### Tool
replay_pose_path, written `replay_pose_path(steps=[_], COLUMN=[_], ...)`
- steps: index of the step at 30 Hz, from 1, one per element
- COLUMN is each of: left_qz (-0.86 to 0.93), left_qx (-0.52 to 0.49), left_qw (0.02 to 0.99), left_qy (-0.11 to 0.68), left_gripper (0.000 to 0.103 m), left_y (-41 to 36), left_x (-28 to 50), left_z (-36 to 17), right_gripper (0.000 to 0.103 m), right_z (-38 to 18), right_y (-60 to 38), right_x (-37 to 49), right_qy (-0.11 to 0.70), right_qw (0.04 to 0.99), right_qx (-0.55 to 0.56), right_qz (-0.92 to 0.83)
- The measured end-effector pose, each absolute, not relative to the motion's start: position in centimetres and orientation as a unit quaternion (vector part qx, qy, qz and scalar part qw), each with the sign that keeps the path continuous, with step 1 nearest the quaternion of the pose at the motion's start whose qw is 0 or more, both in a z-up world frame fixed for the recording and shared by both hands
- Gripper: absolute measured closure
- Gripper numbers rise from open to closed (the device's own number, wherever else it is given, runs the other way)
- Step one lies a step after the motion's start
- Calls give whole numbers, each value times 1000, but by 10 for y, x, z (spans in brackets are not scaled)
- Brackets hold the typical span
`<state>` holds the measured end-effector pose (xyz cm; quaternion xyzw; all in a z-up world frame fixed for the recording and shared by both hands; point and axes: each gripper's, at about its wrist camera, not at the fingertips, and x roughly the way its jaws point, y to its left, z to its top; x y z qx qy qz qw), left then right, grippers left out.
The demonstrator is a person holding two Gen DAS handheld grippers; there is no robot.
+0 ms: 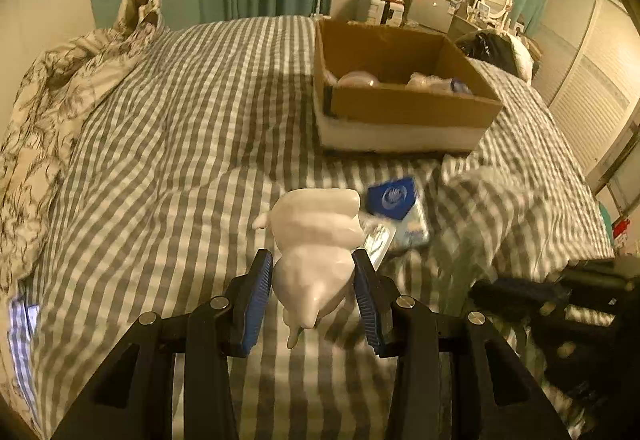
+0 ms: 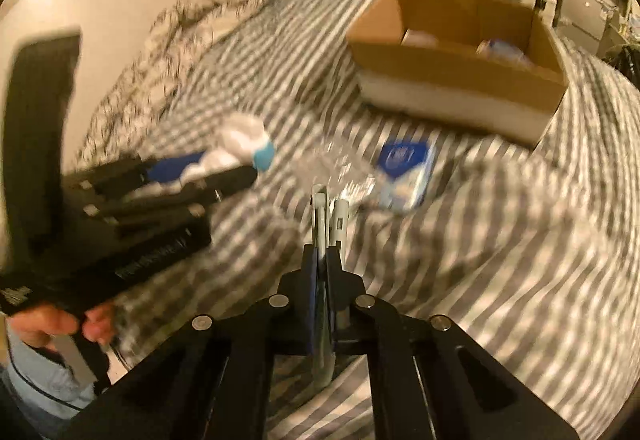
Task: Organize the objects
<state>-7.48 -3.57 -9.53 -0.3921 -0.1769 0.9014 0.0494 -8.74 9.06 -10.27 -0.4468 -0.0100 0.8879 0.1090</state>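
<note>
Left gripper (image 1: 313, 272) squeezes a white figurine (image 1: 316, 240) above the bed (image 1: 160, 144); right gripper (image 2: 325, 256) pinches a small clip (image 2: 329, 212) (box (image 1: 400, 108) sits beyond).

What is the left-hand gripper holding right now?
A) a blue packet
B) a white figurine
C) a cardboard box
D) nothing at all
B: in the left wrist view the left gripper is shut on a white figurine, its blue pads pressing both sides, while the blue packet lies on the bed and the cardboard box sits farther off.
</note>
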Motion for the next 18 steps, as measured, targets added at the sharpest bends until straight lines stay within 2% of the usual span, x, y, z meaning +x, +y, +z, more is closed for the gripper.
replay_pose_path(steps=[11, 14, 18], left_qz=[933, 935, 932], left_qx=[-321, -313, -319], left_qw=[62, 69, 74], left_qy=[-149, -151, -155], left_gripper=[61, 61, 61], left_y=[-29, -21, -13], left_x=[-163, -202, -246], left_z=[-10, 2, -6], right_gripper=[99, 99, 99], right_z=[38, 55, 49], right_y=[159, 182, 219], right_x=[-145, -167, -200], right_qy=[-24, -17, -8], right_qw=[157, 168, 184], right_qx=[-319, -309, -323], right_qz=[934, 936, 928])
